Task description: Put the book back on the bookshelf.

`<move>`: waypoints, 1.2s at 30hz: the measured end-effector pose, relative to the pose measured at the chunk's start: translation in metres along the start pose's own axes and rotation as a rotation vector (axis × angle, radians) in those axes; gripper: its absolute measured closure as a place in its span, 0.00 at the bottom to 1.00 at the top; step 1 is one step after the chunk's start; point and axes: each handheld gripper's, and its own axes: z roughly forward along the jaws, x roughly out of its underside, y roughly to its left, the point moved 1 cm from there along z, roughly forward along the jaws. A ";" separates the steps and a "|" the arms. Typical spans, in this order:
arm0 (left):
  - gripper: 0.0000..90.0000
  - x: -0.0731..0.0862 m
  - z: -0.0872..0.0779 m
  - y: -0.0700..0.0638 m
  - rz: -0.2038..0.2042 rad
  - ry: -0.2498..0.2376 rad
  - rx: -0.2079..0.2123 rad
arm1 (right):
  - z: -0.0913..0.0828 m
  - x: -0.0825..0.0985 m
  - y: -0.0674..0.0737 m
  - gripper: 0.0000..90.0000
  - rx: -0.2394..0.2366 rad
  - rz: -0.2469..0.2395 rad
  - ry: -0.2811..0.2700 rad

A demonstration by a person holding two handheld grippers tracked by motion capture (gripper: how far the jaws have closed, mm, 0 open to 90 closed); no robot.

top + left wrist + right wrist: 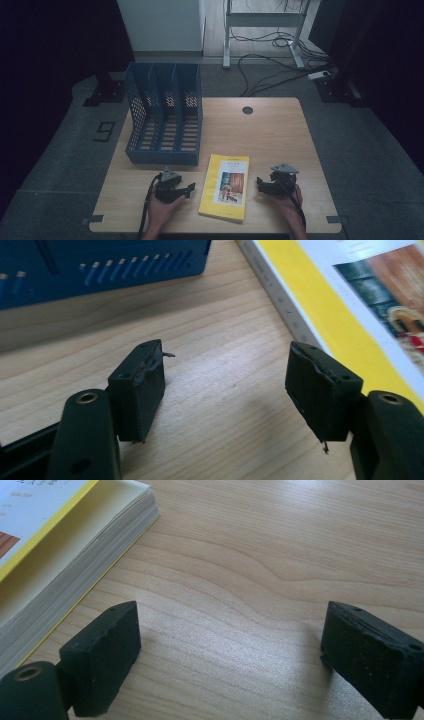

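A yellow book (226, 187) lies flat on the wooden table (270, 125) near the front edge, cover up. My left gripper (189, 189) rests on the table just left of the book, open, nothing between its jaws. In the left gripper view (225, 390) the book's spine (320, 305) runs along the upper right. My right gripper (260, 183) sits just right of the book, open and empty. The right gripper view (230, 655) shows the book's page edge (75, 565) at the upper left.
A blue file rack (165, 115) with three slots stands at the table's back left, its front wall (100, 265) close ahead of the left gripper. A round cable hole (247, 110) sits near the table's back edge. Cables lie on the floor beyond.
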 end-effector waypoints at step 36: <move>0.19 -0.004 0.010 -0.014 0.094 0.059 -0.130 | -0.015 0.005 -0.010 0.16 0.033 0.105 -0.024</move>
